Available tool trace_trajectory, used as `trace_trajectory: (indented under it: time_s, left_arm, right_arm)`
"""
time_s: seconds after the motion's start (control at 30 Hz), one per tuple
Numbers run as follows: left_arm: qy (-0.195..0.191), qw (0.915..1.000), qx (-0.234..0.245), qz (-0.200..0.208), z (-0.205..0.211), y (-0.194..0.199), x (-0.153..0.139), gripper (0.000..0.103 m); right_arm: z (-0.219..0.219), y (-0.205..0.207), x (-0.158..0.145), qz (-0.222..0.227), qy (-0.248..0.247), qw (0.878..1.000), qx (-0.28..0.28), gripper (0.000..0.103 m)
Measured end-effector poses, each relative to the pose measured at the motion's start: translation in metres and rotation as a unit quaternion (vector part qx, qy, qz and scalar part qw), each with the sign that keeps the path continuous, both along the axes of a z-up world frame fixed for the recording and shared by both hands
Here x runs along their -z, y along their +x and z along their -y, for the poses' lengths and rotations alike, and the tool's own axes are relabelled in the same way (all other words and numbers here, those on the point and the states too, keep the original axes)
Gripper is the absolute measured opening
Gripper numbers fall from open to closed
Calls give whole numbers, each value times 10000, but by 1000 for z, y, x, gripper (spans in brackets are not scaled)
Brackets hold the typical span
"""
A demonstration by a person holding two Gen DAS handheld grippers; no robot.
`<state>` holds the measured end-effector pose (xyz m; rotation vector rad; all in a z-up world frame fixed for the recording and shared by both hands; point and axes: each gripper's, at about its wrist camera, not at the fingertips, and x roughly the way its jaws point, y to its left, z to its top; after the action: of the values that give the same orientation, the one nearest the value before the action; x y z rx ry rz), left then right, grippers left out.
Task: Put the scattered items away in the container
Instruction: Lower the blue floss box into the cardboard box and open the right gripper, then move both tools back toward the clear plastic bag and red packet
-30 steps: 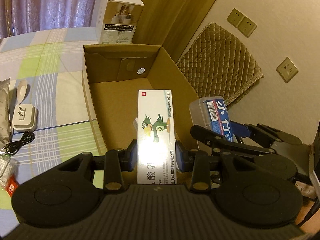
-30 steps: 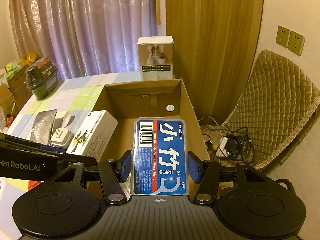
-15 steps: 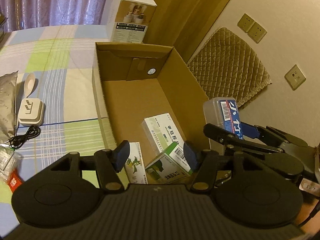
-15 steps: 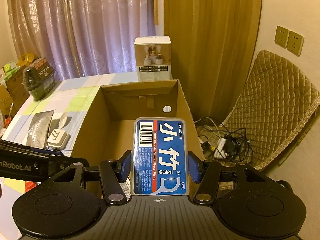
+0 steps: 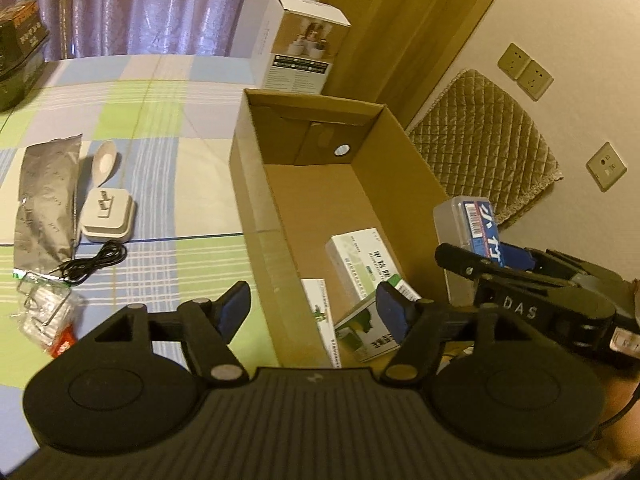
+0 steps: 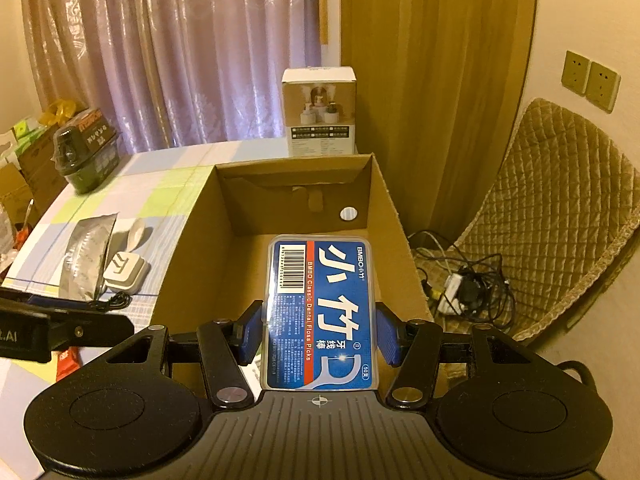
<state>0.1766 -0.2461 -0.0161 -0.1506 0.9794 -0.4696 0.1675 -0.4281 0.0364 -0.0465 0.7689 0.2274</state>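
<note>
Holding a floss-pick case over the cardboard box

Right gripper pinches the blue floss-pick case by its long sides above the box's near end. Left gripper stands spread wide and empty over the box's near left wall, with two medicine cartons lying on the box floor.

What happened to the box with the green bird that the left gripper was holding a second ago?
The left gripper opened its jaws and dropped the bird box into the cardboard box, then swung left. The right gripper still holds the floss picks case over it.
</note>
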Motion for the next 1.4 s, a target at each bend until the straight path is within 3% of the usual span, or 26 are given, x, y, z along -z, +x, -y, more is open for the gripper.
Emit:
trace_trajectory:
  time_s: [0.33, 0.37, 0.4, 1.03, 1.4]
  left_arm:
    - [4, 9999, -166, 3, -18, 0, 4, 75]
    - [0, 9998, -184, 13, -19, 0, 3, 75]
    - [-1, 9998, -197, 25, -21, 0, 3, 75]
    - [268, 9988, -372, 140, -49, -18, 11, 82]
    - [710, 9932, -891, 237, -119, -50, 23, 84]
  right_arm:
    - [-14, 13, -7, 136, 205, 9995, -208, 62]
    - [-14, 12, -7, 202, 222, 9993, -202, 91]
    - [-14, 11, -8, 330, 201, 9992, -117, 103]
    - [-2, -15, -12, 287, 311, 9989, 194, 103]
    - [-39, -38, -22, 322, 344, 9988, -145, 103]
